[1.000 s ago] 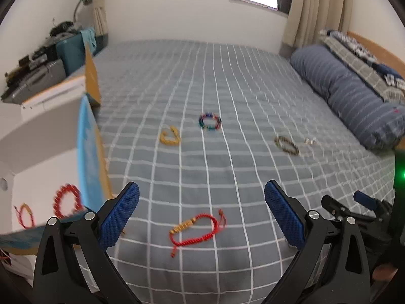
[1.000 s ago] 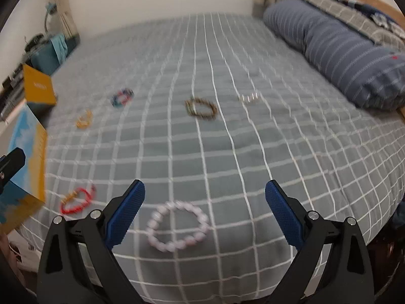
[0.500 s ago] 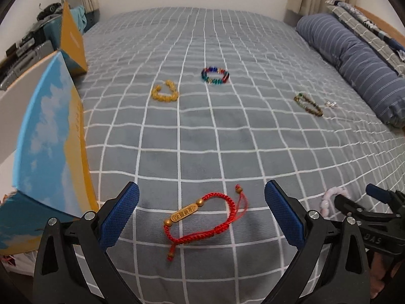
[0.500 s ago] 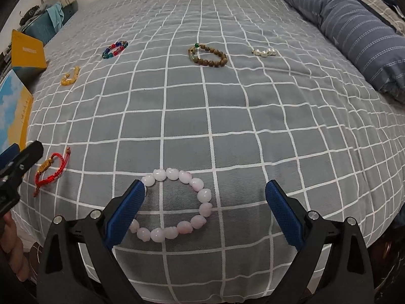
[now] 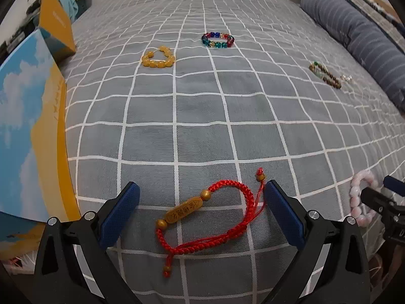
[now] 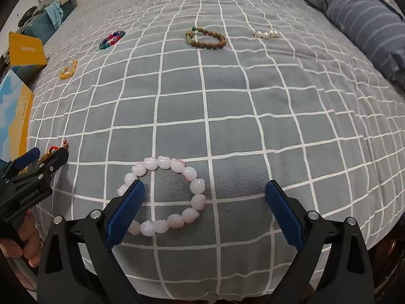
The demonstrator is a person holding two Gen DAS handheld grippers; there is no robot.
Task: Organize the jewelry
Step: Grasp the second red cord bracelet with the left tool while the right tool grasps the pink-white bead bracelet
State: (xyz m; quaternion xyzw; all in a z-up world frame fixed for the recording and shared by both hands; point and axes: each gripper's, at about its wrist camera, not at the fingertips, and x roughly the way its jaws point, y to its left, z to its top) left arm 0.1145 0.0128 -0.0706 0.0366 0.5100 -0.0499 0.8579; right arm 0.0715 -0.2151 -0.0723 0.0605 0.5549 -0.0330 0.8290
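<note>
While six bracelets lie loose on the bed (image 5: 202, 131), both grippers — left gripper (image 5: 201, 211) over the red cord bracelet (image 5: 205, 215), right gripper (image 6: 205, 209) over the pink bead bracelet (image 6: 164, 197) — hold jaws open, nothing gripped.

Red bracelet (image 5: 206, 212), grey white-checked bedspread (image 5: 202, 116)

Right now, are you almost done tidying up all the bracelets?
Not nearly. Nothing looks put away here. The open left gripper frames the red cord bracelet; the open right gripper is at the pink bead bracelet. Neither is lifted. The yellow, multicoloured, brown and pearl pieces lie loose on the bed.
</note>
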